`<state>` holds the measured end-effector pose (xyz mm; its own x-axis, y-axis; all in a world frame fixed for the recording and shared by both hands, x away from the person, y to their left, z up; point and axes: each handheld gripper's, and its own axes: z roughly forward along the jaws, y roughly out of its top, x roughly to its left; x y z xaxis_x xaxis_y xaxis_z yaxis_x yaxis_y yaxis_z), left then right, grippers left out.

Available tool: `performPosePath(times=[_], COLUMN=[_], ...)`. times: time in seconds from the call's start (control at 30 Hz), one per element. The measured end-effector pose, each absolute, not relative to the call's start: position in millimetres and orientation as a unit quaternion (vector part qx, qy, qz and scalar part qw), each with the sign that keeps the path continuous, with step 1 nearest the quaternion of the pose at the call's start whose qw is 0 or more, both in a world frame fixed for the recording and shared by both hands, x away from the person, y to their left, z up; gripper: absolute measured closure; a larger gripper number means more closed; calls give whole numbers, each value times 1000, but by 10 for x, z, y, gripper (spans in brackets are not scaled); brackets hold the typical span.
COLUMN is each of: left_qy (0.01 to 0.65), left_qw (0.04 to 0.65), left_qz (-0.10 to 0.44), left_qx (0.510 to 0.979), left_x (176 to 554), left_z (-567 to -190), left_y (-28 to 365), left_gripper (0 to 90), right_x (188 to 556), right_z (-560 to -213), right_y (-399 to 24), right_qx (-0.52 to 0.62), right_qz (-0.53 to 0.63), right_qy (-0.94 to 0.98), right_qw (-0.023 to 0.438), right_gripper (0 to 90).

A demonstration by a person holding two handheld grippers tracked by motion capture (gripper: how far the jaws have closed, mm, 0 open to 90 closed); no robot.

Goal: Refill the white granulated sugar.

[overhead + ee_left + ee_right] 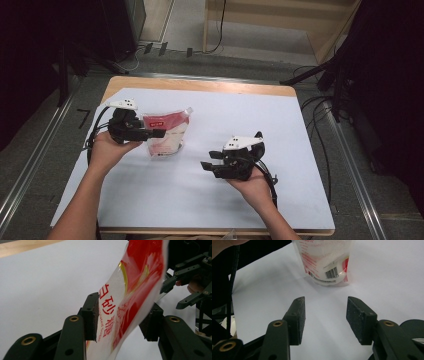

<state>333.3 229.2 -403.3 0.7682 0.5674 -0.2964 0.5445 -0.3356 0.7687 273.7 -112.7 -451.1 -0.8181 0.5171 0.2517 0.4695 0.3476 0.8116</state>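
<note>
White-covered table [200,200]; red-and-white sugar pouch [165,132] standing upright near its left edge. Left gripper [122,317] straddles the pouch, jaws parted, one pad touching the film; right gripper [212,165], near the centre, open and empty.

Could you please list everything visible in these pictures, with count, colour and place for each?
sugar pouch: one, red and white with clear film, standing on the sheet at the table's left, between the jaws of the left hand-held gripper; one pad lies against it, the other stands just off it.
sheet: one, white, covering most of the table top.
table: one, light wood, its edge showing past the sheet.
wooden frame: one, pale, on the floor beyond the table.
left hand-held gripper: one, black with a white top, at the pouch.
right hand-held gripper: one, black with a white top, right of centre, jaws apart and empty, pointing toward the pouch.
</note>
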Motion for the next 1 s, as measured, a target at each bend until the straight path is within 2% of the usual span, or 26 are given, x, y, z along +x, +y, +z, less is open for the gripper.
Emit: performPosePath(times=[0.3, 0.67, 1.0], left_qy=[340, 352, 365], left_qw=[463, 456, 442], left_qz=[19, 17, 9], left_qx=[818, 817, 819], left_x=[3231, 3153, 3149], left_z=[-4036, -4043, -4080], left_y=[2335, 2475, 2579], left_gripper=[539, 512, 490], right_x=[2731, 2738, 2750], right_z=[-4489, -4408, -4263], right_y=[-1121, -1167, -1281], right_qx=[295, 299, 304], right_qz=[477, 482, 481], right_qy=[827, 823, 822], right_qw=[33, 20, 18], right_gripper=[503, 510, 547])
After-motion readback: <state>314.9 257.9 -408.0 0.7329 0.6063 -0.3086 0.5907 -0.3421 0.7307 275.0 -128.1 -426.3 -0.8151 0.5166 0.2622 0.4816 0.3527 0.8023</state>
